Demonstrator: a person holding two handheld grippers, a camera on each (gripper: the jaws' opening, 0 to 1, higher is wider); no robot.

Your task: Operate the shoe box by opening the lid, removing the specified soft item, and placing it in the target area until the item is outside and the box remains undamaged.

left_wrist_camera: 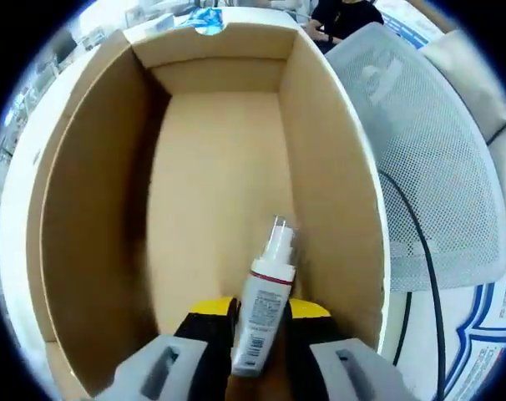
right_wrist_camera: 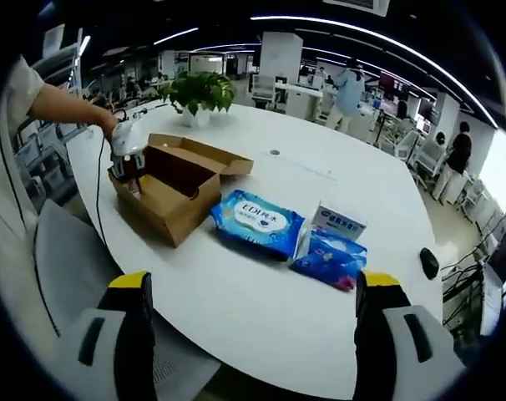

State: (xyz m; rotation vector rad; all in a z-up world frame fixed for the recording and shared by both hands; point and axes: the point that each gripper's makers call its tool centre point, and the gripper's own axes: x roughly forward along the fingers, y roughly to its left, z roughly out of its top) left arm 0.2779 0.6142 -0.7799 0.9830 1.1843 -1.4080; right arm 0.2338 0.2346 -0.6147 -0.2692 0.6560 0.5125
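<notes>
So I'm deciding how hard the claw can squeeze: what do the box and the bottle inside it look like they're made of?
The box looks like plain brown cardboard, matte, with folded flaps and raw edges. The bottle in the left claw appears to be smooth white plastic with a printed label, barcode and clear cap; how stiff its wall is cannot be told.

The left gripper view looks from close above, straight down into the open shoe box (left_wrist_camera: 220, 200), whose walls span the frame. The right gripper view sits well back, facing across the white table (right_wrist_camera: 320, 251); the same box (right_wrist_camera: 176, 188) lies at its left centre.
</notes>
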